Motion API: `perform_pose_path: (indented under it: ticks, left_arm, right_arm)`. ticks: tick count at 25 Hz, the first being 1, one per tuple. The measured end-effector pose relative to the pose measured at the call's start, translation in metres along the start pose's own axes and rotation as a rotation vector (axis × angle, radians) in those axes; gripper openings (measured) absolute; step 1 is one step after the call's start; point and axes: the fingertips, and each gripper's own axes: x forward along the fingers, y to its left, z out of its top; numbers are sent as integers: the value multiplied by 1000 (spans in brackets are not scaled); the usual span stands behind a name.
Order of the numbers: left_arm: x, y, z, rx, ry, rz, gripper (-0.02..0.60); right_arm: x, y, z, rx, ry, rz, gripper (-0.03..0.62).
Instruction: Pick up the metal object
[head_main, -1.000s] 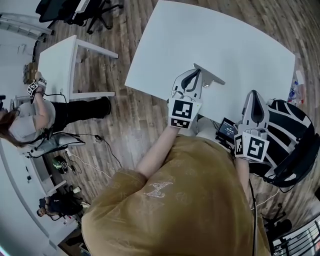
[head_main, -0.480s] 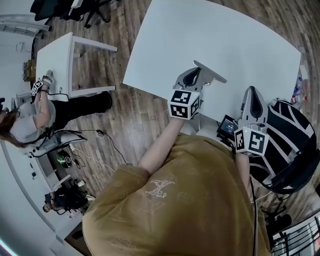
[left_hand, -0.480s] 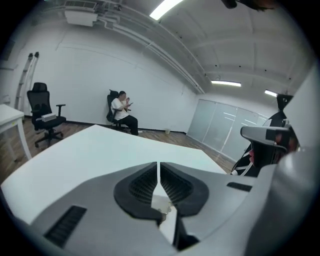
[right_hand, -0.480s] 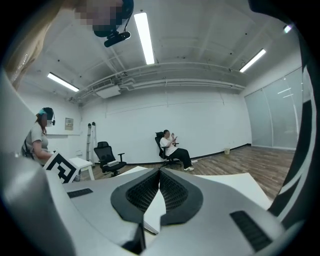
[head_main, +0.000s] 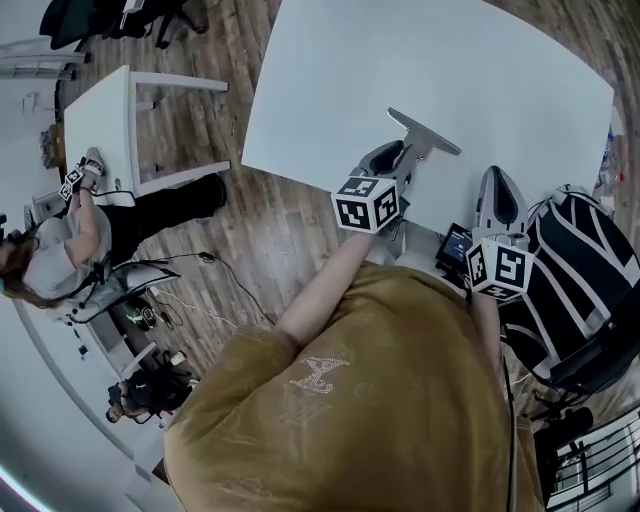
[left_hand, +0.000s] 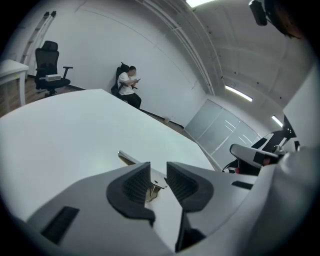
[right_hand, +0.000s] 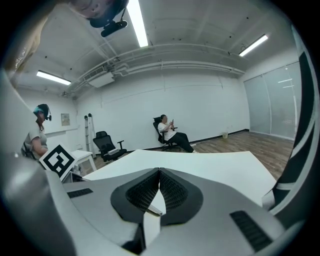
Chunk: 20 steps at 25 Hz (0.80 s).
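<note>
The metal object (head_main: 428, 133), a flat T-shaped piece, sits near the near edge of the white table (head_main: 400, 50), its crossbar on the far side and its stem pointing back toward the person. The left gripper (head_main: 398, 157) has come at it from the near side, low and almost level with the tabletop, probably so that the thin stem slides in between the pads. In the left gripper view the jaws stand only a narrow gap apart, and the stem fills that gap, so they look clamped across its width. Whether the piece has cleared the surface is hard to judge from these angles. The right gripper (head_main: 500, 188) hangs at the table's near right edge, well apart from the object, jaws pressed together on nothing. It seems parked out of the way, since one gripper is enough for so light a piece.
</note>
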Motion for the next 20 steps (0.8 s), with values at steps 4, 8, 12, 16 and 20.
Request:
perform_pose_path:
  ticks: [4,8,12,16,20]
  left_arm:
    - [8,4,-17,-134,48,-21,106]
    - [16,16,-30,-439,65,-59,107]
    - [19,14,-29,-544,61,-88,107]
    - [25,9,-27,-637,60,-137,107]
    - [33,5,-30,-692,82,-169,107]
  right_arm:
    - [4,-3,-4,6,9,-8,9]
    - [8,-7,-6,14,12,-20,9]
    - [10,-9,-8,24,20,-23,9]
    - [13,-12,-10,30,26,-29,9]
    - [16,-15,-12,34,37,-35,9]
